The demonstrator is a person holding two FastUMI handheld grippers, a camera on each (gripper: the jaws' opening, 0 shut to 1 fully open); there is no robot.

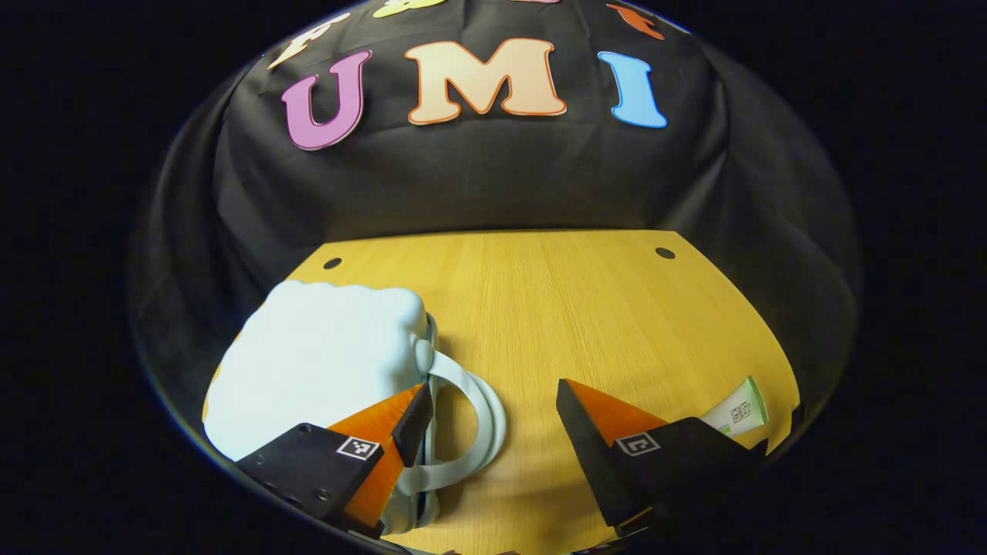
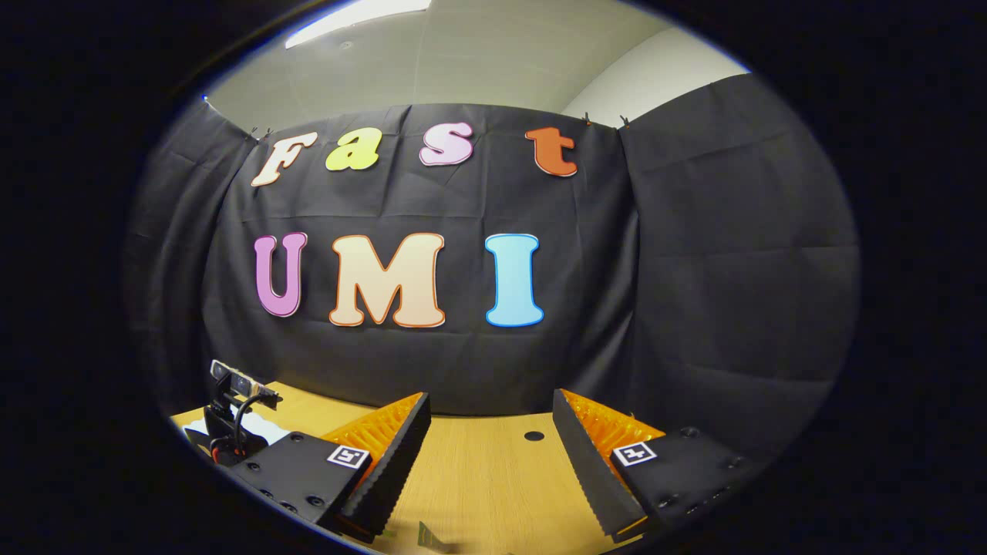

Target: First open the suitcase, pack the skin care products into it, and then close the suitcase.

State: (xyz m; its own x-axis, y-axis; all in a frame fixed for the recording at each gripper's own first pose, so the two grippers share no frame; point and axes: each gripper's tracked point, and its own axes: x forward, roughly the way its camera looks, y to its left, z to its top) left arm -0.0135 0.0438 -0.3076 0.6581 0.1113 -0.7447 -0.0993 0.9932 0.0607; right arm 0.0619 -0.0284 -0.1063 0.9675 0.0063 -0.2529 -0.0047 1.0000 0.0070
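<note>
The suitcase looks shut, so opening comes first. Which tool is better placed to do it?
Left, probably. The left tool hangs open right over the suitcase, one finger at its handle. The right tool, also open, faces the wall above bare table, with the suitcase off to its left.

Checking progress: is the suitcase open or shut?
Shut: the suitcase halves meet at the seam beside its handle; tube lies outside.

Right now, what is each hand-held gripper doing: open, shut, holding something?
Left hand-held gripper: open, holding nothing, with the pale blue suitcase's handle between its fingers.
Right hand-held gripper: open, holding nothing, above the wooden table.
</note>
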